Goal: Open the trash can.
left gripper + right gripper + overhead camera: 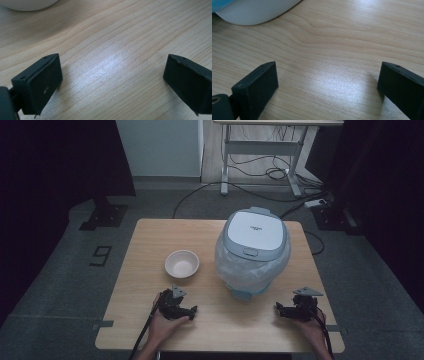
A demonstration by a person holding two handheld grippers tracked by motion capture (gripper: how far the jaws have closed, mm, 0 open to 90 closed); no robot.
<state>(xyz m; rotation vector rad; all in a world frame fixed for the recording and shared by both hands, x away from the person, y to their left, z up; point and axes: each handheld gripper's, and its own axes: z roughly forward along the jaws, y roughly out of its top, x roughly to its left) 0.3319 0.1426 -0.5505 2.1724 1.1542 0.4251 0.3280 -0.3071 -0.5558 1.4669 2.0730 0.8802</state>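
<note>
1 rice cooker [253, 251], 1 bowl [182, 263] on table [150, 240]; 2 tools, L [192, 310] & R [278, 307], both spread, empty.

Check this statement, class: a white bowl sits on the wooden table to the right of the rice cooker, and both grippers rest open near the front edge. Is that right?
One detail is wrong: in the high view the white bowl sits to the left of the rice cooker, not the right. The rest holds: the left gripper and right gripper rest open on the wooden table near its front edge.
</note>
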